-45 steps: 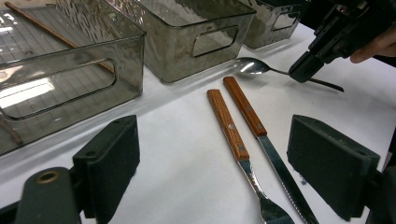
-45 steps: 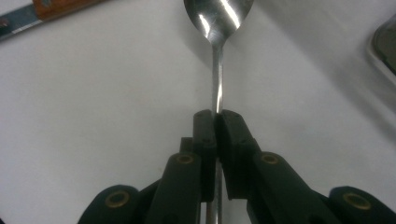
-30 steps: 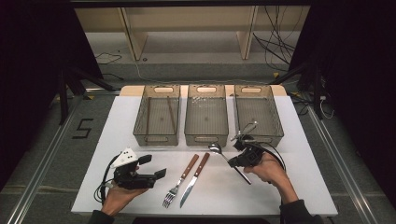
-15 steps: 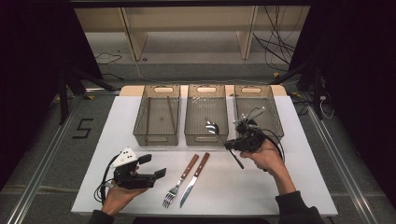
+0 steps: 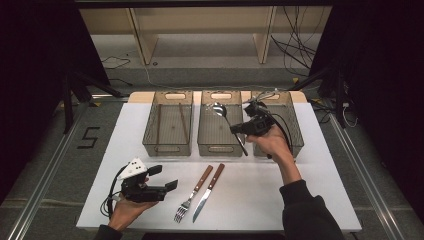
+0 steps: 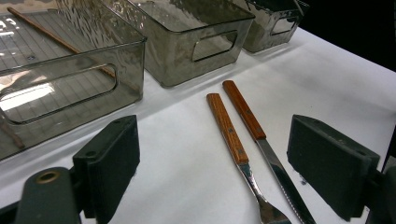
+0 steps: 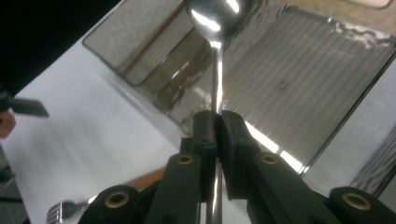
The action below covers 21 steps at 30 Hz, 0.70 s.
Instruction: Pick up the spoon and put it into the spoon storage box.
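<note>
Pinching the spoon [image 7: 217,28] mid-stem, right gripper [image 7: 215,122] fingers clamp slick, stiff, light steel, bowl at twelve o'clock; left gripper [image 6: 233,163] fingers gape empty.

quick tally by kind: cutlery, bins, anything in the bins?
Spoon: 1, clamped in the right gripper above the middle bin
Fork: 1, on the table
Knife: 1, on the table
Smoked-clear bins: 3
Thin sticks in the left bin: 2
Total: 8
</note>
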Tool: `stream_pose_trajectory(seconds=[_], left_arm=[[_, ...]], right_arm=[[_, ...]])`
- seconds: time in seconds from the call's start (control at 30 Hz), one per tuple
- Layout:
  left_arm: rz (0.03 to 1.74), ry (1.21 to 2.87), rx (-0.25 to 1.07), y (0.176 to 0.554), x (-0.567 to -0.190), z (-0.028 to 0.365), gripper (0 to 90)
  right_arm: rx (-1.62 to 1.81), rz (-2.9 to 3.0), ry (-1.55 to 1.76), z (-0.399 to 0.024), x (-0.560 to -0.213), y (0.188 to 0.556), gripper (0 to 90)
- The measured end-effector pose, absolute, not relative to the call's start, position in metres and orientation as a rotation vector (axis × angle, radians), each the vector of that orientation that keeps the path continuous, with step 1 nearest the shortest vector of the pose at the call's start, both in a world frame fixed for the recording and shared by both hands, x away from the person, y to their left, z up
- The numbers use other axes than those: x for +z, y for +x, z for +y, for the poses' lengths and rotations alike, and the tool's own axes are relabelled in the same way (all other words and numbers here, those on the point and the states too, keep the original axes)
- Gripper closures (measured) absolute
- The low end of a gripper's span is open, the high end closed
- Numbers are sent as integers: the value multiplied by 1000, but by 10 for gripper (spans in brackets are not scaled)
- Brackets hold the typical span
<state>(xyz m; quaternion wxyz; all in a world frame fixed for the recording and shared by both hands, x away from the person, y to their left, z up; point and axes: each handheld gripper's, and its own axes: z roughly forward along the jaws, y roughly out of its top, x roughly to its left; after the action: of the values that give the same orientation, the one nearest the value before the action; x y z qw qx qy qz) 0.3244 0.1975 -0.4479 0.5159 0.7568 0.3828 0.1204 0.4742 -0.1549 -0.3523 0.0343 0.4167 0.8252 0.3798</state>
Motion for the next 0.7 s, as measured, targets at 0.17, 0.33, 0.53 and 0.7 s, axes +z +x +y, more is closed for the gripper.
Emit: stream_pose_trajectory(seconds=[0.17,0.33,0.53,0.7], left_arm=[[917,1815,289,324,-447,198,168],[918,1809,288,324,-447,198,168],[914,1813,286,324,-448,198,167],[911,1813,285,324,-448,197,167]], right_arm=[[1170,2499,1326,-151,-351,489,855],[1163,2472,1360,-146,-351,502,855],[1146,2433,1410,-143,-352,517,854],[1134,2404,1453,-141,-358,527,854]])
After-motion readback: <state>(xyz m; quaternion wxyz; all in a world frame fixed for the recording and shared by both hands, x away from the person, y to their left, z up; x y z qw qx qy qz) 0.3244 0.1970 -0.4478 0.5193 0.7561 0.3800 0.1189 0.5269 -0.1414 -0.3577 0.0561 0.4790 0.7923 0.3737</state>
